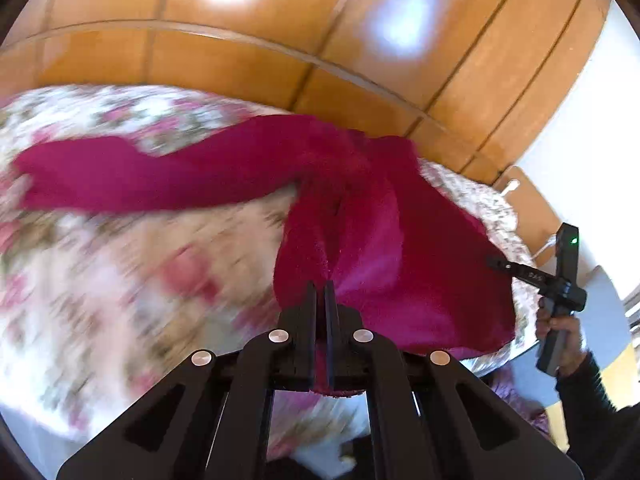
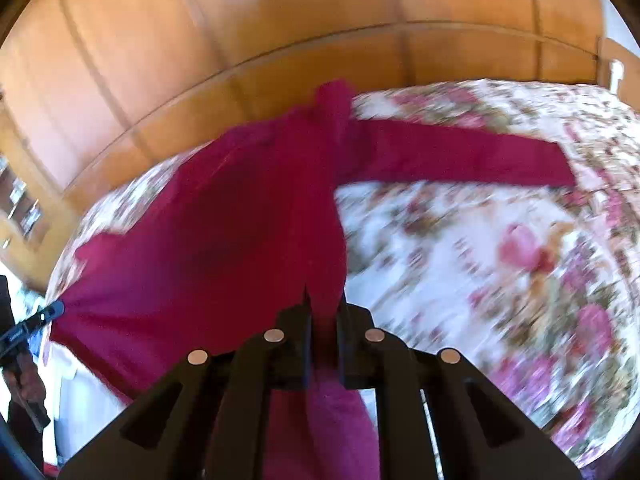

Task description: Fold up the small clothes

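A magenta garment (image 1: 384, 216) is spread over the floral bedspread (image 1: 120, 272), one long sleeve stretched out toward the wooden wardrobe (image 1: 280, 40). Its near edge is clenched by the left gripper (image 1: 319, 292); another part, seemingly the hem, is pinched by the right gripper (image 2: 325, 304).

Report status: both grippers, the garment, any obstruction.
Left gripper shut on magenta garment. Right gripper shut on it too. One sleeve lies stretched over floral bedspread. Nothing in the way.
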`<state>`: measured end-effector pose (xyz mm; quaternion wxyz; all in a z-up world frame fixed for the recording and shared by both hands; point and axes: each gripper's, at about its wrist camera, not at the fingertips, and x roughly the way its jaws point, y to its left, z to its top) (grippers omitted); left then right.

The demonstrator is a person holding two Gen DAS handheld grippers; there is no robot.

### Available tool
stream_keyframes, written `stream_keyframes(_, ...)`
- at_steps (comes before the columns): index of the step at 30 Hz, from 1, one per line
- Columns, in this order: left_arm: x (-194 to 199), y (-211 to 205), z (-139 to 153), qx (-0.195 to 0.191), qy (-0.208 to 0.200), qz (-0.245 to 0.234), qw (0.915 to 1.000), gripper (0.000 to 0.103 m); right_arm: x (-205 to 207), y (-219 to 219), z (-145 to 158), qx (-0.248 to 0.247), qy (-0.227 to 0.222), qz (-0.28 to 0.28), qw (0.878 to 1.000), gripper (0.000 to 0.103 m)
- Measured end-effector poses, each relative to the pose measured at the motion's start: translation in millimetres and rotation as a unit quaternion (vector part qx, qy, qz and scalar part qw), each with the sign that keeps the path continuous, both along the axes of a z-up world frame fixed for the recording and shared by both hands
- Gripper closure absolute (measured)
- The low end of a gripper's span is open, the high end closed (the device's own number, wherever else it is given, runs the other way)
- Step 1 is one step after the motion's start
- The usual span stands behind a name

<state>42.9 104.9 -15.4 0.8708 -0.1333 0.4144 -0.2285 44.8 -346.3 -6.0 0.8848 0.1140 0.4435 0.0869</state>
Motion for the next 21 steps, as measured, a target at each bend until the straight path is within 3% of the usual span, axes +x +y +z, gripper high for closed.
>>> stream_keyframes(4,-50.3,31.3,-36.7,0.028,0.064,0.046,0.9965,0.101,-21.0,29.4,-35.9,-0.024,0.048,0.032,0.998,0.095)
stream_keyframes(8,-66.3,33.8,-72.0,0.049,0.12,0.069,0.9892,0.101,-29.0,28.1,-57.3,-0.001,0.077,0.033,0.997,0.093)
stream_keyframes(11,-57.5,35.7,-63.5,0.043,0.109,0.085,0.9895,0.101,-21.6,5.1,-48.6,0.023,0.059,0.006,0.998,0.077)
stream_keyframes(13,-51.0,33.8,-50.0,0.051,0.087,0.089,0.9909,0.101,-9.8,-28.3,-42.1,0.05,0.041,-0.045,0.997,0.054)
stream_keyframes(14,-43.4,28.8,-41.0,0.057,0.073,0.089,0.9917,0.101,-4.1,-44.5,-39.9,0.063,0.034,-0.073,0.995,0.05)
stream_keyframes(19,-12.3,-0.8,-20.4,0.09,0.03,0.065,0.9933,0.101,47.2,-153.2,-53.2,0.147,0.013,-0.243,0.959,0.05)
stream_keyframes(21,-0.6,-21.8,-18.9,0.101,0.022,0.045,0.9936,0.101,73.5,-192.0,-67.8,0.168,0.02,-0.309,0.936,0.051)
